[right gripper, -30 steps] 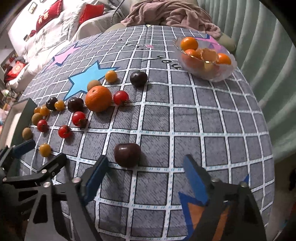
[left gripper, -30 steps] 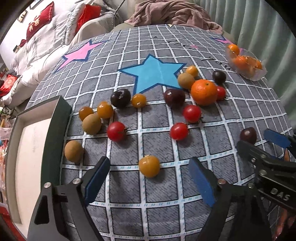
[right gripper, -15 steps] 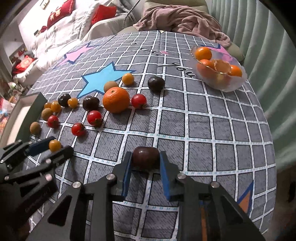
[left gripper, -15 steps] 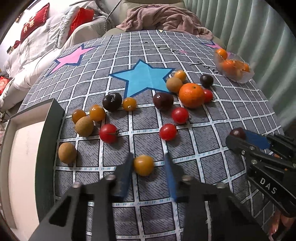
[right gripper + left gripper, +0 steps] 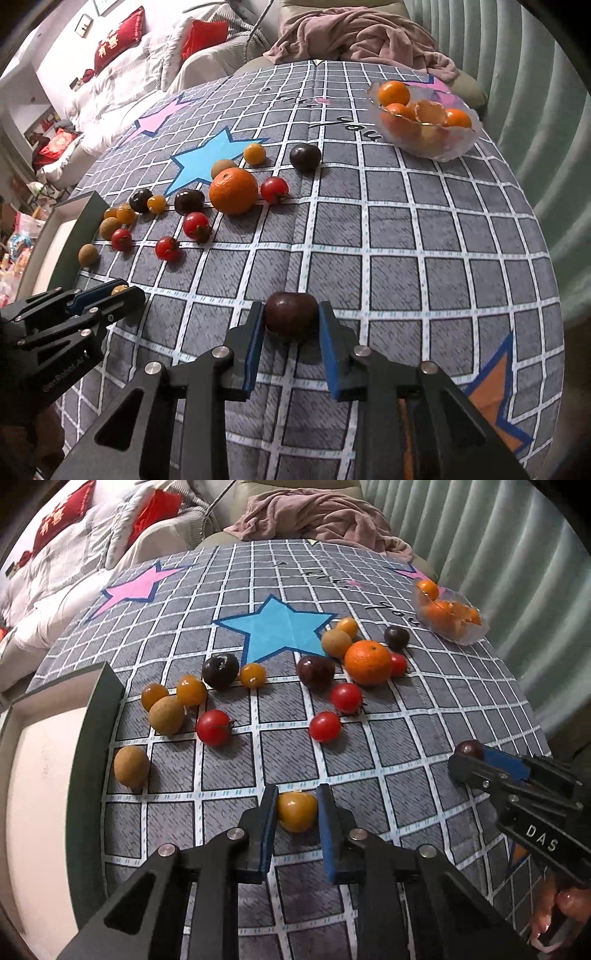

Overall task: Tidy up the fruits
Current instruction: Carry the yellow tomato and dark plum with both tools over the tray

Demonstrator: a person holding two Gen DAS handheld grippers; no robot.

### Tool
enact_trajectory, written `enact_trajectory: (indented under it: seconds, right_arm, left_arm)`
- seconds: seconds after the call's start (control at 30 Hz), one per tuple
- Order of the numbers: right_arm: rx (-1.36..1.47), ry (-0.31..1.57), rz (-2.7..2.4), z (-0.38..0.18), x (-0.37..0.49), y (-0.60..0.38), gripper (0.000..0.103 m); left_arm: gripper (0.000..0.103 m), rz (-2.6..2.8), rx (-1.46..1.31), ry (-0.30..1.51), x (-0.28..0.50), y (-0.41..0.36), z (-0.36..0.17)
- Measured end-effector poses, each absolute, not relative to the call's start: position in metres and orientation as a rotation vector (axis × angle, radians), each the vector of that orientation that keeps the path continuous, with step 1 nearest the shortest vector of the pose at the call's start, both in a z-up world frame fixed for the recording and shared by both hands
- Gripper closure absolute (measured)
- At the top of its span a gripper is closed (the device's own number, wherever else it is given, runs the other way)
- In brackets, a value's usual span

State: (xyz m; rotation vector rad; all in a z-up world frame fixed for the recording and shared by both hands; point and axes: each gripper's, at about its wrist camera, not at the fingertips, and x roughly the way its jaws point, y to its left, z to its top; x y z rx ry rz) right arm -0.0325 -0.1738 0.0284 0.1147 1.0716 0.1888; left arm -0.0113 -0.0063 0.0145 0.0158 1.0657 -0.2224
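On the grid-patterned surface (image 5: 424, 716), near its front edge, the left tool (image 5: 295, 814) pinches a yellow tomato (image 5: 296, 811) and the right tool (image 5: 291, 321) a dark plum (image 5: 291, 318). Both fruits are round and smooth; tilting while lifting could squirt them onto the floor.

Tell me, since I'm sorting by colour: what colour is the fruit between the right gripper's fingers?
Dark purple-maroon fruit, clearest in the right wrist view.

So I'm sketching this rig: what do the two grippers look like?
Both are alike: the left gripper and right gripper have black angular linkage arms with silver rivets and flat blue pads. The right one's side bears white "DAS" lettering.
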Motion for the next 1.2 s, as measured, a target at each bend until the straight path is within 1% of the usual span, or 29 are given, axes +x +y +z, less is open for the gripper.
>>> enact_trajectory:
  seconds: [0.27, 0.57, 0.87, 1.2]
  right_arm:
    - [0.139, 1.080, 0.179, 0.038, -0.044, -0.178, 0.072]
    - [0.108, 1.055, 0.200, 0.066, -0.056, -0.153, 0.072]
    - [0.023, 1.005, 0.257, 0.101, -0.065, -0.099, 0.072]
    - [-0.061, 0.976, 0.383, 0.126, -0.072, -0.012, 0.072]
  left_arm:
    - [0.081, -0.228, 0.044, 1.062, -0.024, -0.008, 0.027]
    - [0.081, -0.200, 0.031, 1.034, -0.042, 0.019, 0.053]
    - [0.081, -0.150, 0.016, 0.998, -0.065, 0.071, 0.076]
    - [0.081, -0.055, 0.005, 0.978, -0.077, 0.145, 0.083]
